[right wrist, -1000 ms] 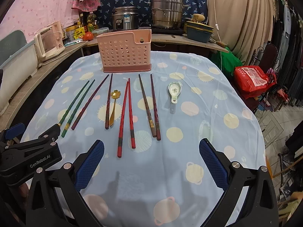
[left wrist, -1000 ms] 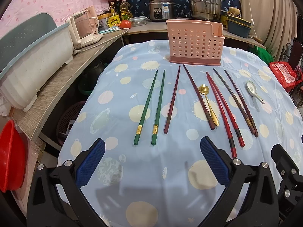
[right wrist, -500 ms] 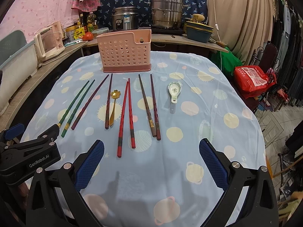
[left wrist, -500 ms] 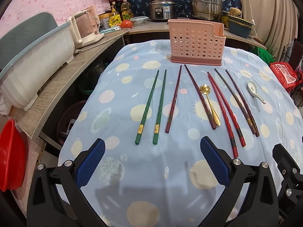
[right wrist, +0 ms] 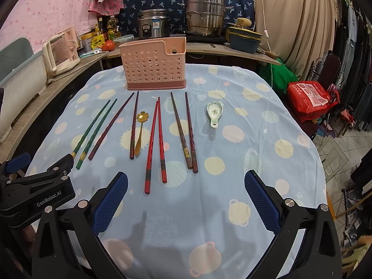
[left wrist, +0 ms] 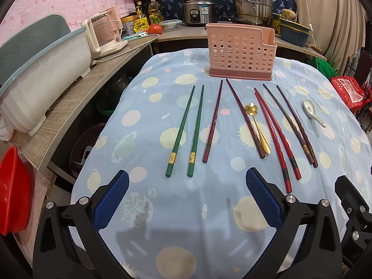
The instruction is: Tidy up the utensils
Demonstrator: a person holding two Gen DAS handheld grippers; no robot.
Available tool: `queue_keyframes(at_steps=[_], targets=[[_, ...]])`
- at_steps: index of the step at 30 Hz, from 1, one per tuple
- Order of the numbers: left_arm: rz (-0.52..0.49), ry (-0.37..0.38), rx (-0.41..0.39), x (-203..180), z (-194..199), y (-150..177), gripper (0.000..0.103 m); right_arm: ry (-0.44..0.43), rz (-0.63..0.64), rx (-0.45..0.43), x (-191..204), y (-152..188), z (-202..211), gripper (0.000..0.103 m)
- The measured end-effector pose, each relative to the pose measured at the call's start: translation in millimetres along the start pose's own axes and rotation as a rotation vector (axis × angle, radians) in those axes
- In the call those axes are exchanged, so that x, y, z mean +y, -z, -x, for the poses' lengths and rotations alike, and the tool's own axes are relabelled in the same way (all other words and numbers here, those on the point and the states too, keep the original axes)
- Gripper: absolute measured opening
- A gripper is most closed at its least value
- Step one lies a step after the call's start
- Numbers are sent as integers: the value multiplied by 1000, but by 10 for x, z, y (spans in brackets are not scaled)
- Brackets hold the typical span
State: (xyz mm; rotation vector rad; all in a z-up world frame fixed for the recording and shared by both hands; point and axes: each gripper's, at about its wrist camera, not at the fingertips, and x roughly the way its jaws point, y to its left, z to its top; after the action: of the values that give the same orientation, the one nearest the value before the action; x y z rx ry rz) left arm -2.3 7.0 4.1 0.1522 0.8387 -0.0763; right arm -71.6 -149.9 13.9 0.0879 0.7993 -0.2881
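Note:
A pink perforated utensil holder [left wrist: 241, 53] [right wrist: 154, 66] stands at the far side of the blue tablecloth. In front of it lie green chopsticks [left wrist: 186, 130] [right wrist: 93, 130], maroon chopsticks [left wrist: 214, 121] [right wrist: 111, 125], a gold flower spoon [left wrist: 258, 127] [right wrist: 140, 130], red chopsticks [left wrist: 274, 137] [right wrist: 159, 139], dark brown chopsticks [left wrist: 293, 125] [right wrist: 186, 130] and a white ceramic spoon [left wrist: 311, 111] [right wrist: 215, 114]. My left gripper [left wrist: 187, 200] hovers open at the near edge, below the green pair. My right gripper [right wrist: 186, 201] is open too, near the red pair's ends. Both are empty.
A wooden counter [left wrist: 76, 102] runs along the left with a white tub [left wrist: 39, 79] and a kettle [left wrist: 104, 34]. Pots [right wrist: 204, 21] and a rice cooker [right wrist: 153, 25] stand behind the table. A red bag [right wrist: 311, 97] sits to the right, a red basin [left wrist: 14, 190] low on the left.
The left gripper view has shifted very slightly toward the table. Nothing on the cloth has moved and both grippers stay open.

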Motion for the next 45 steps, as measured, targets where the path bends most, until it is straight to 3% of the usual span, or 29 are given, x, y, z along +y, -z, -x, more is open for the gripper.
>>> queue_keyframes(at_steps=[27,45], targets=[[0,4,-1,-7,-5,-9,96,-1,-2,-6,0,1,4,96],[21,-13,10,61,-149,-147,96,-12,4,2,46,-219,-204,96]])
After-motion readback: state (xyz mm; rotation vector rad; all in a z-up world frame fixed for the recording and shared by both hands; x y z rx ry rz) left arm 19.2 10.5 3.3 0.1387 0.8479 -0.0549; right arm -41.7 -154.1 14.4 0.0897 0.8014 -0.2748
